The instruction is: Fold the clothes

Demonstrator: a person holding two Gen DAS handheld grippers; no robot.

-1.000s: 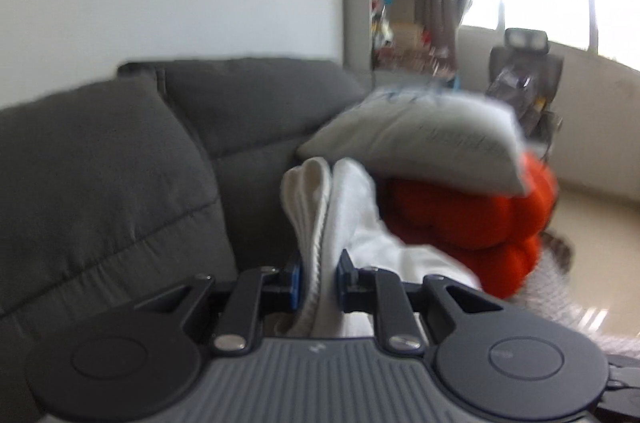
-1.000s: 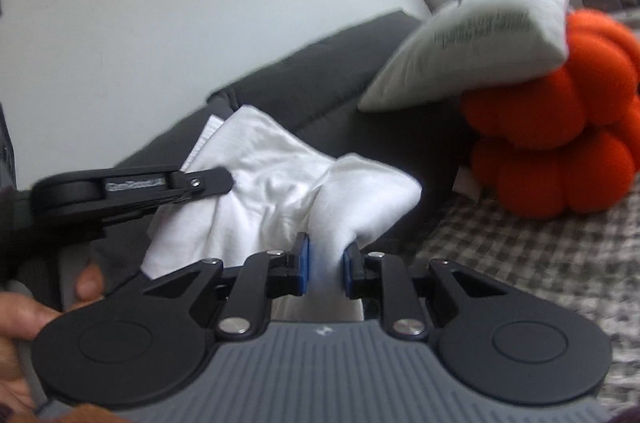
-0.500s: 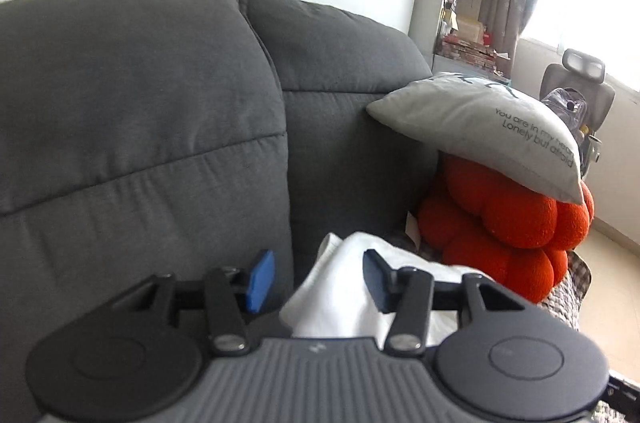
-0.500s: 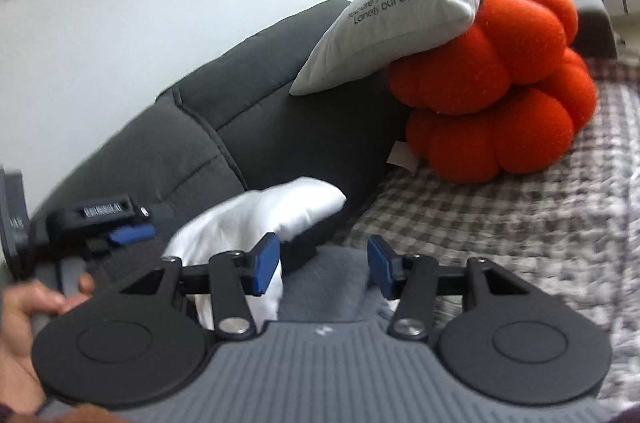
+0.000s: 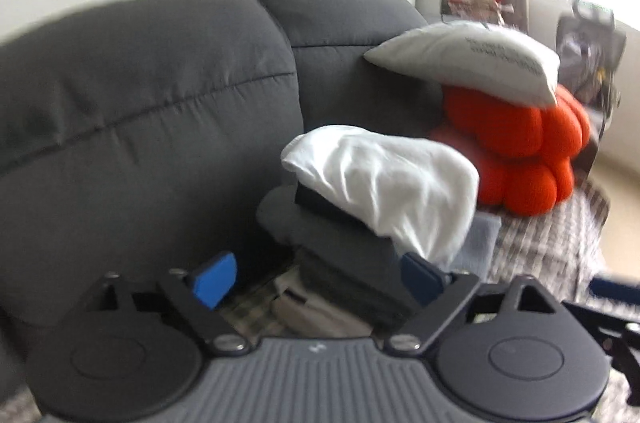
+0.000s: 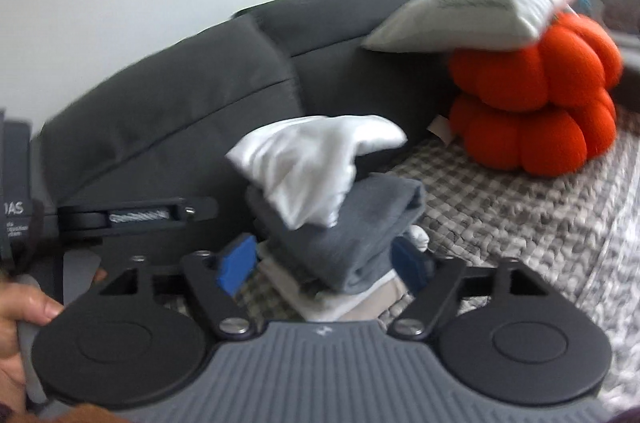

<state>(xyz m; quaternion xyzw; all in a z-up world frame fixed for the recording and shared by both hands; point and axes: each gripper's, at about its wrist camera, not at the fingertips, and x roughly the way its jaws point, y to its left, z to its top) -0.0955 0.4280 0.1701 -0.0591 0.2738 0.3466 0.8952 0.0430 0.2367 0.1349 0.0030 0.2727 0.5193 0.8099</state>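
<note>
White crumpled cotton garment (image 5: 384, 183) overhangs the folded grey stack (image 6: 344, 235); it may slide. Both hand-held grippers (image 5: 320, 277) (image 6: 326, 263) gape, empty.

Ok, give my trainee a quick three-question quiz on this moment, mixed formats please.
1. True or false: the left tool is shut on the white garment.
2. The white garment lies on: A) the orange cushion B) the stack of folded clothes C) the bare floor.
3. What rests on the orange cushion?

Key: 1 false, both tools, left and right tool, are open and hold nothing. 2 B. 3 the grey pillow with lettering.
</note>
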